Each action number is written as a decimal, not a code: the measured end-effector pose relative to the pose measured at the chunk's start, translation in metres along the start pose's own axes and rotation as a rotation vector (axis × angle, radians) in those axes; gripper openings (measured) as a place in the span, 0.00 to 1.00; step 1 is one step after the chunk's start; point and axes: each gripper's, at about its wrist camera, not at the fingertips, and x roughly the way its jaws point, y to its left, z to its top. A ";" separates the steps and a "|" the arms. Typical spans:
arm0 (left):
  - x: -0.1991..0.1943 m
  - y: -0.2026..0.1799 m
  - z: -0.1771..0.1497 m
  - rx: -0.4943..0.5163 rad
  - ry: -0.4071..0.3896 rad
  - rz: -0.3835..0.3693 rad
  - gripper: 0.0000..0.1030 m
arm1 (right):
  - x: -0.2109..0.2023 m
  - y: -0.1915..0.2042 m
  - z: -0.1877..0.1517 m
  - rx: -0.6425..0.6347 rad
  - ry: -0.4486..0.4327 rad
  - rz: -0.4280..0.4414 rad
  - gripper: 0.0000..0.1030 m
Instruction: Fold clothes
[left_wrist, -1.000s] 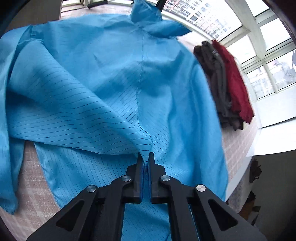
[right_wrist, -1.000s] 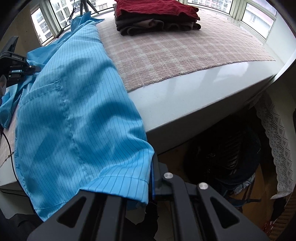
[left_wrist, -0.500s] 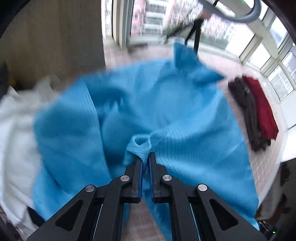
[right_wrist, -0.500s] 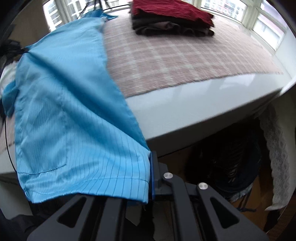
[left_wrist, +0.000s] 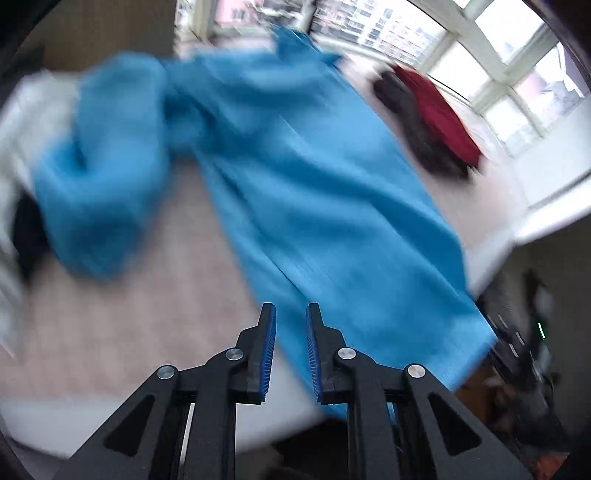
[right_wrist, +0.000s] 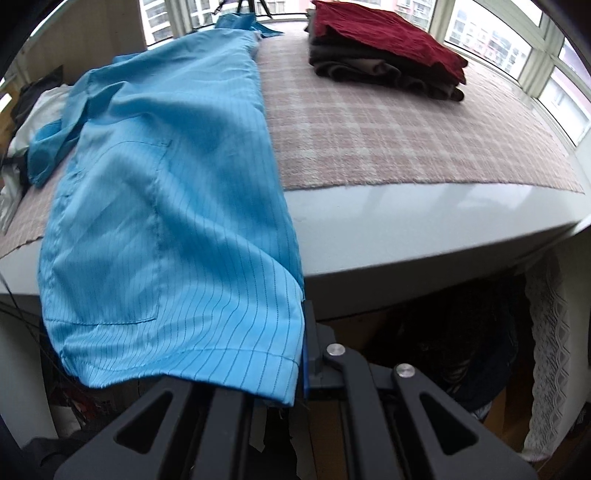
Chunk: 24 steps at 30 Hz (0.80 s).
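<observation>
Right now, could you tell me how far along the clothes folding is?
Done: a dark red and brown folded stack sits on the plaid mat. In hand: the blue pinstriped coat, its hem corner clamped by the right hand-held gripper; the left hand-held gripper is open. Left: its remaining folds.

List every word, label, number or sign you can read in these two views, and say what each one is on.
None can be read.
The blue garment shows only thin dark stripes and a pocket seam, no tag or print.
The folded red and dark clothes and the checked cloth carry no lettering.
The left wrist view is motion-blurred; the buildings outside the window show no readable signs.
</observation>
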 end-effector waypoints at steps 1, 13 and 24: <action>0.007 -0.003 -0.006 -0.010 0.009 -0.002 0.15 | -0.002 0.003 -0.001 -0.008 -0.004 0.006 0.04; 0.057 -0.016 -0.052 -0.130 0.062 0.004 0.23 | -0.012 0.011 0.003 -0.101 -0.064 0.064 0.04; 0.058 -0.014 -0.037 -0.128 0.024 -0.005 0.00 | -0.009 0.009 0.005 -0.130 -0.062 0.039 0.04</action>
